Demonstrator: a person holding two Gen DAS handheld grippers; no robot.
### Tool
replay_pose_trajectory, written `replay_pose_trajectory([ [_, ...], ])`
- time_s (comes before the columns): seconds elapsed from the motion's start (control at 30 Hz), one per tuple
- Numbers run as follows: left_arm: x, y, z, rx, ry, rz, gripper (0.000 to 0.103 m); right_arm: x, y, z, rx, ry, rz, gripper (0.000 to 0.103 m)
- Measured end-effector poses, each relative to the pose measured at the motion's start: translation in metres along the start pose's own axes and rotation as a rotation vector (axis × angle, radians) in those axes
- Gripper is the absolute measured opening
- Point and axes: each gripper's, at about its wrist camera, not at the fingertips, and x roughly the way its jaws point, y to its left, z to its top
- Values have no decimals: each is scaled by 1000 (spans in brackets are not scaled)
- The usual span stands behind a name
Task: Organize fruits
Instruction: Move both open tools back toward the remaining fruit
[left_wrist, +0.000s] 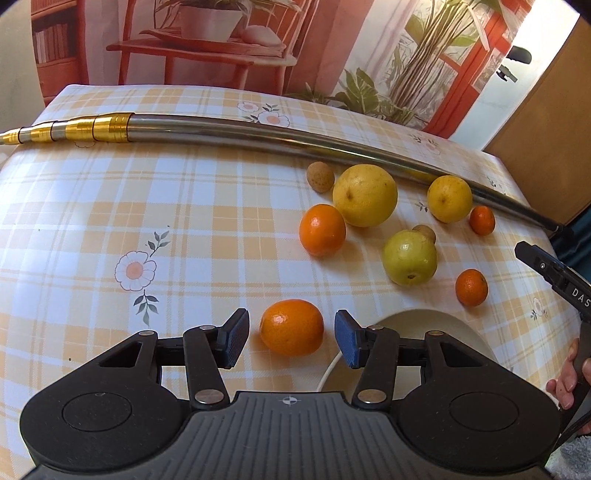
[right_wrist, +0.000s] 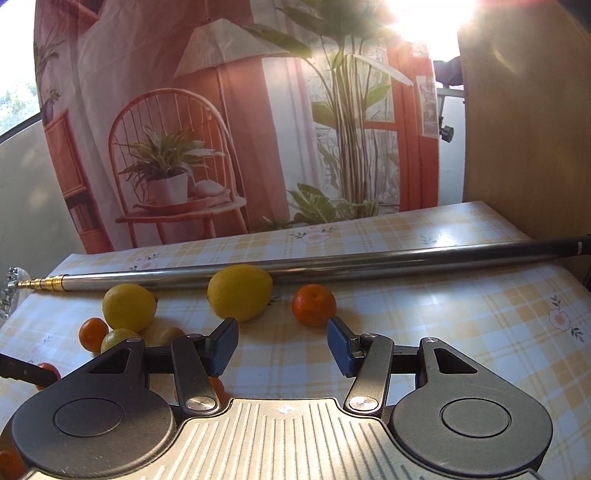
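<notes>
In the left wrist view an orange (left_wrist: 291, 326) lies on the checked tablecloth between the blue pads of my left gripper (left_wrist: 291, 339), which is open, with a gap on each side of the fruit. Beyond it lie another orange (left_wrist: 322, 229), a large yellow citrus (left_wrist: 365, 195), a lemon (left_wrist: 449, 198), a green-yellow fruit (left_wrist: 409, 257), two small mandarins (left_wrist: 471, 287) and two small brown fruits (left_wrist: 320, 176). My right gripper (right_wrist: 283, 345) is open and empty above bare cloth, just short of a lemon (right_wrist: 239, 293) and a mandarin (right_wrist: 314, 304).
A long telescopic metal pole (left_wrist: 258, 127) lies across the table behind the fruit. A white plate (left_wrist: 424, 321) sits at the near right, partly under my left gripper. The table edge (left_wrist: 532, 206) runs along a wooden panel (right_wrist: 524, 110). A printed backdrop hangs behind.
</notes>
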Motion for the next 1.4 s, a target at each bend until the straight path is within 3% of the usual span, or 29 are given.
replay_pose_trajectory([
  [0.23,5,-5,-2,26,-7,44,52,3,-5,-5,22,11,2,50],
  [0.3,5,-7,-3,44,-14,50,41,3,-7,-7,31,18,3,50],
  [0.63,-4,-9,-9,58,-61,78,40,5,-10,-9,37,17,-1,50],
  [0.8,-17,-12,-8,63,-121,95,40,5,-16,-11,34,-25,-28,50],
  [0.9,-28,-19,-8,80,-180,114,33,7,-20,-9,13,-90,-60,50],
  [1.0,-38,-26,-8,91,-237,115,33,14,-21,-6,-20,-145,-76,50],
  [1.1,-38,-32,-7,111,-251,112,33,27,-22,-2,-42,-139,-75,50],
  [1.2,-35,-26,-7,72,-228,106,33,34,-21,-1,-38,-128,-54,50],
  [1.3,-39,-7,-10,-5,-226,42,34,36,-23,-5,-6,-110,-41,50],
  [1.4,-44,12,-14,-67,-235,9,43,37,-25,-9,16,-96,-31,50],
])
